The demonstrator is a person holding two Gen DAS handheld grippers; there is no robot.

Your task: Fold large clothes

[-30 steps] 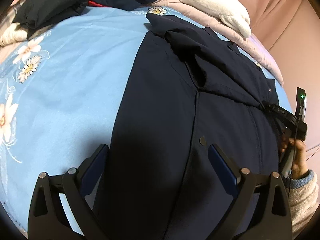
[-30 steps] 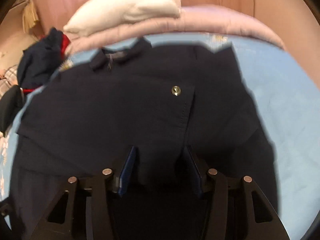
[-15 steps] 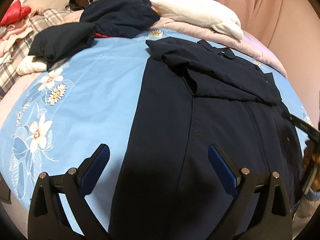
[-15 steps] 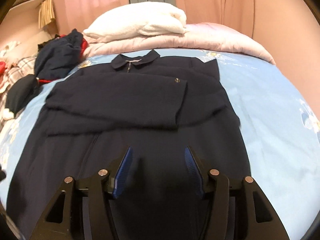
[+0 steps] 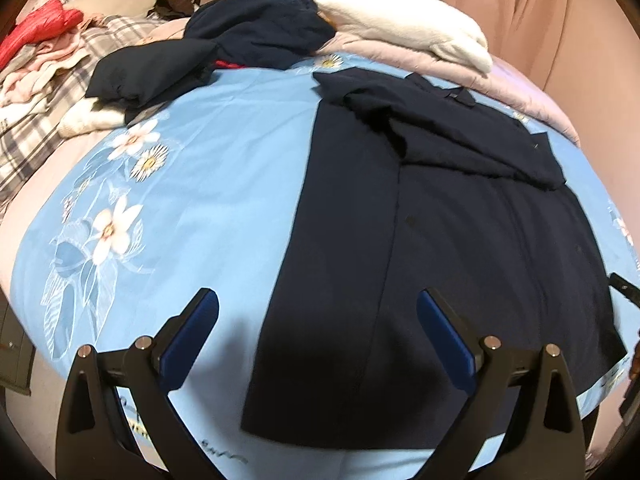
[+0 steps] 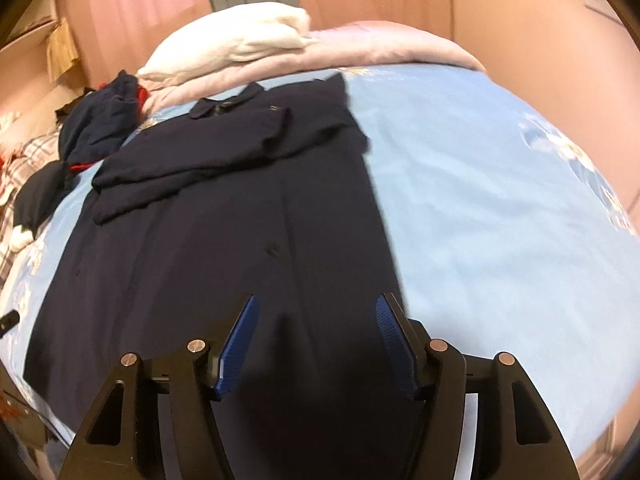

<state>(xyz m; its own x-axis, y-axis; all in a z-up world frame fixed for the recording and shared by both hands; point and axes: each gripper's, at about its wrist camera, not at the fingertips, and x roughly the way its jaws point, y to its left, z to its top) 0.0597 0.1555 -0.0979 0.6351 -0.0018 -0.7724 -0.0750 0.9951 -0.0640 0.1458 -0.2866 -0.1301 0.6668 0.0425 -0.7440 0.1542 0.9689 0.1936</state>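
Observation:
A long dark navy coat (image 5: pixel 440 248) (image 6: pixel 224 240) lies flat on the blue flowered bedsheet (image 5: pixel 208 184) (image 6: pixel 480 216), collar at the far end, with both sleeves folded across its chest. My left gripper (image 5: pixel 318 308) hangs open above the coat's near hem and left edge, nothing between its blue pads. My right gripper (image 6: pixel 314 312) hovers over the coat's lower right part; its jaws are opening and hold nothing. A black bit of the right gripper shows at the right edge of the left wrist view.
A white folded blanket (image 5: pixel 404 28) (image 6: pixel 240 44) lies on a pink quilt (image 5: pixel 520 92) (image 6: pixel 384 44) at the head of the bed. Dark clothes (image 5: pixel 224 52) (image 6: pixel 100 128) are heaped at the far left, beside a plaid cover (image 5: pixel 36 112). Pink curtains hang behind.
Both grippers have pulled back toward the coat's hem, so more of the coat and bed shows. The right gripper's jaws stand wider than before. The coat has not moved.

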